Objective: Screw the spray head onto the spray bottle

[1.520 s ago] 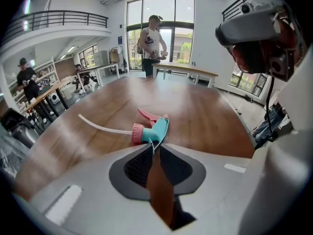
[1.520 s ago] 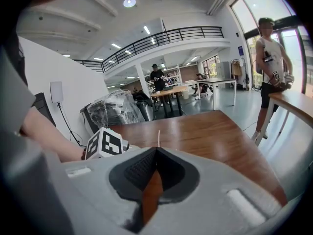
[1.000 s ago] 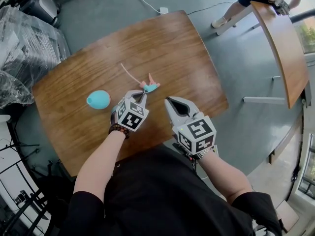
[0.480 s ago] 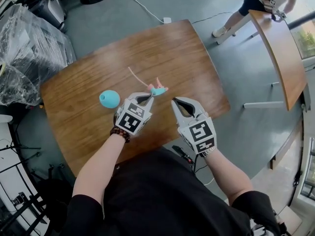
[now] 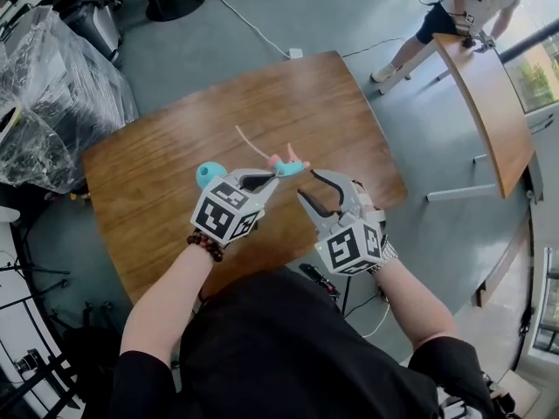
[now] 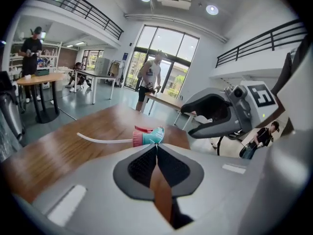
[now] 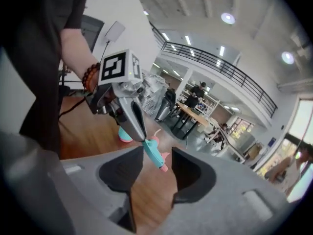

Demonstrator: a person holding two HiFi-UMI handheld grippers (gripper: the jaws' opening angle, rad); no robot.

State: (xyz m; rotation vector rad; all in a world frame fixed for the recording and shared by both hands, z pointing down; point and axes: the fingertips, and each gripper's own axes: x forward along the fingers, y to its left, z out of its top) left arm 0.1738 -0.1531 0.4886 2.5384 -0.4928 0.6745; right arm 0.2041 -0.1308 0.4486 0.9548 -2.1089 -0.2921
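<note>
Here, spray head [image 5: 288, 165] in left tool [image 5: 272, 174].

spray bottle [image 5: 206, 174]: half hidden | behind left gripper [image 5: 269, 177] (head view)

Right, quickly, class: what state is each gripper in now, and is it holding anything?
Left gripper: closed on the spray head.
Right gripper: open, jaws have just been opening; the spray head's tip shows between them, not gripped.
</note>
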